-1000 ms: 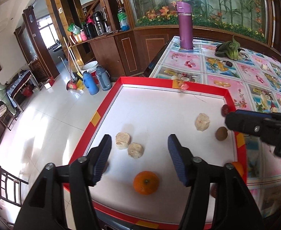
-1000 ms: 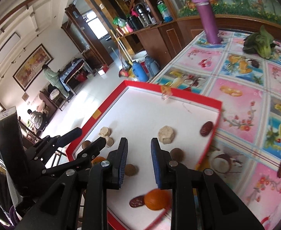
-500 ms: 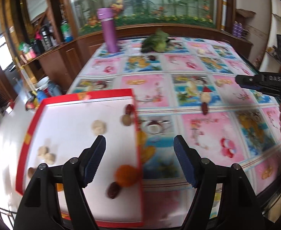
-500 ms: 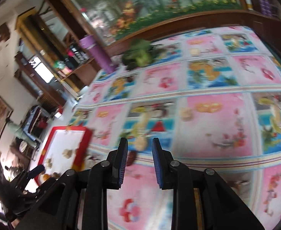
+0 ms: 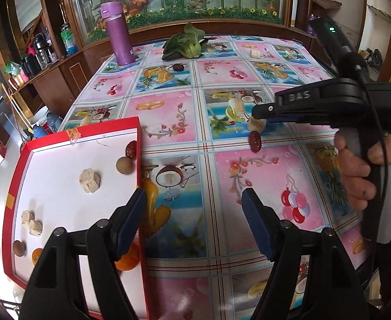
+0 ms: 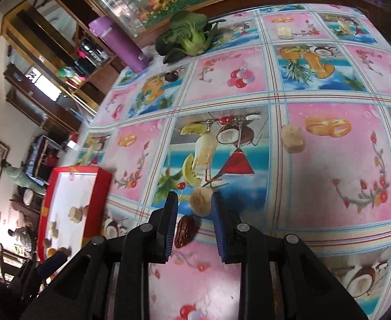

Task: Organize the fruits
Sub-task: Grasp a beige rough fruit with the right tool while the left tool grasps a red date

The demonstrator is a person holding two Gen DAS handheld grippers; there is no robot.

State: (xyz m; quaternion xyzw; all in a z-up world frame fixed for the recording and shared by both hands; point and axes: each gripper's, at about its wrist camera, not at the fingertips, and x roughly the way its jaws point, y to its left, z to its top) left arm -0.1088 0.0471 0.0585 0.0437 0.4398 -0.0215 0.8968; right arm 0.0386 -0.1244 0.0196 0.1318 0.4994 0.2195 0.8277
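Done so far: the red tray (image 5: 139,144) at the bench's left edge already holds a red date (image 5: 131,150), a brown longan-like ball (image 5: 123,165), pale chunks (image 5: 89,180) and oranges (image 5: 127,260).
Left to do: loose on the bench (image 5: 248,173) lie a pale fuzzy piece (image 6: 201,202) and a dried red date (image 6: 184,231), plus another pale chunk (image 6: 292,138) farther off.
Right claw (image 6: 194,222): partly open, fingers either side of the fuzzy piece and date, not closed on either.
Left claw (image 5: 192,224): wide apart, holding nothing, hovering by the tray's right rim.
Hard to tell: whether the right fingers touch the fruit; the orange is part-hidden behind the left finger; the tray's near corner is covered.
Other: bok choy (image 5: 186,43) and purple flask (image 5: 117,33) stand at the far end.
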